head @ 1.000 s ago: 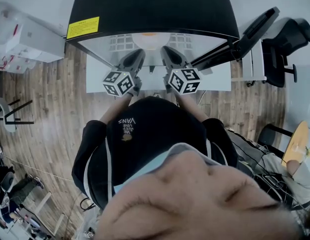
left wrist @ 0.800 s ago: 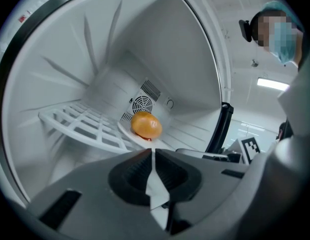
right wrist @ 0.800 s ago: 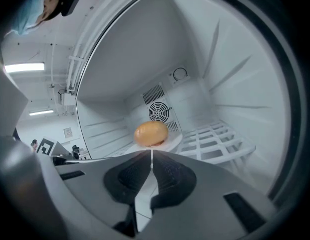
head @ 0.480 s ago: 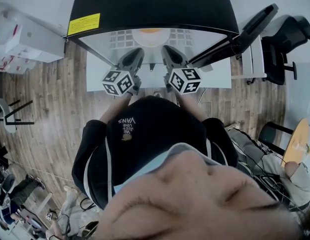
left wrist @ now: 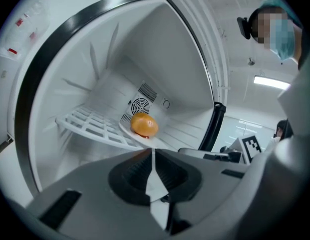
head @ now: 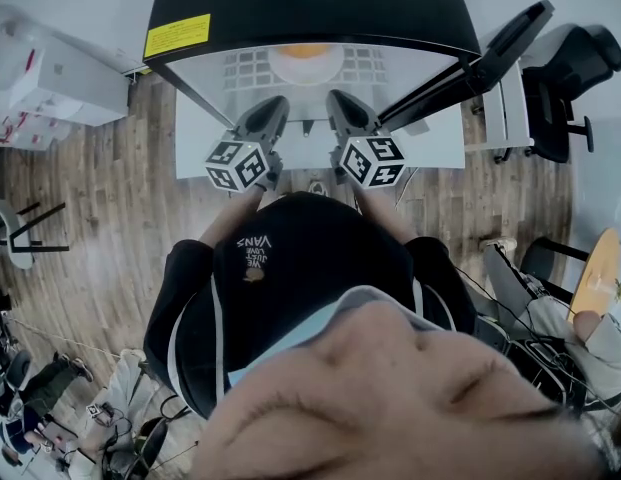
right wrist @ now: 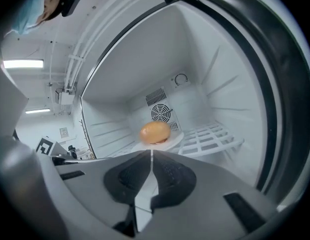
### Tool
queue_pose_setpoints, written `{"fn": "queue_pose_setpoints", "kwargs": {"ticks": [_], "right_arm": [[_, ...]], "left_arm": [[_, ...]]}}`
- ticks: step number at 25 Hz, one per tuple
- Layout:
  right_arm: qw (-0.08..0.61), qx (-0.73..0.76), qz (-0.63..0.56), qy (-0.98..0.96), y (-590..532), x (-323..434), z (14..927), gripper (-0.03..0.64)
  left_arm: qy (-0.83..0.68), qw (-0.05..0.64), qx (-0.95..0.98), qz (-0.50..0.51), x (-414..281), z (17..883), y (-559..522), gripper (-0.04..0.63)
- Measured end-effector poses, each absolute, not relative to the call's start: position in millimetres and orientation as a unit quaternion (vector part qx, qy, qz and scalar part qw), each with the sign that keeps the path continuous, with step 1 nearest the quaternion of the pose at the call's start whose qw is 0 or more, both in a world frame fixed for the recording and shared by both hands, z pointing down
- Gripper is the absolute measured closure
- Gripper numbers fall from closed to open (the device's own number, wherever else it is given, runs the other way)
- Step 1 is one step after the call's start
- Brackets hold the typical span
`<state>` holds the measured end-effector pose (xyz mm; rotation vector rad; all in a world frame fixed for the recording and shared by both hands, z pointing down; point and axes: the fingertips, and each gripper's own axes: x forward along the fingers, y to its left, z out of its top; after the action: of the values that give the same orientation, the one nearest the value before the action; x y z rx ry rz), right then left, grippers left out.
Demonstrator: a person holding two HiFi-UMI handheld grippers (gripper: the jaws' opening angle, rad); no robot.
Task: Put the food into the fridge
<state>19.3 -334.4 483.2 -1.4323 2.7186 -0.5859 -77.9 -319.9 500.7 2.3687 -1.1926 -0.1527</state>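
Left hand-held gripper (left wrist: 153,156): jaws closed, empty. Right hand-held gripper (right wrist: 151,156): same, closed and empty. Both side by side at mouth of open black-topped, white-lined fridge (head: 310,8). Round orange food (left wrist: 144,125) sits on round white plate (right wrist: 173,140) atop white slatted shelf (left wrist: 90,124), just before round fan grille (left wrist: 140,105) on back wall. Black-edged fridge door (head: 490,63) stands open at right. Black office chair (head: 590,63) beyond it, on wood-plank floor (head: 110,218).
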Motion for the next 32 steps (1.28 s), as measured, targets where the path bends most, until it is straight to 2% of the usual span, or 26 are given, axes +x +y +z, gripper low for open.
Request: {"fn": "queue_pose_setpoints", "kwargs": {"ticks": [32], "right_arm": [[0.017,-0.495,-0.175,0.851,-276.4,10.3,479.9,0.594]], "left_arm": [[-0.406,0.231,0.883,-0.051,-97.9,502.3,-267.0,0.563]]}}
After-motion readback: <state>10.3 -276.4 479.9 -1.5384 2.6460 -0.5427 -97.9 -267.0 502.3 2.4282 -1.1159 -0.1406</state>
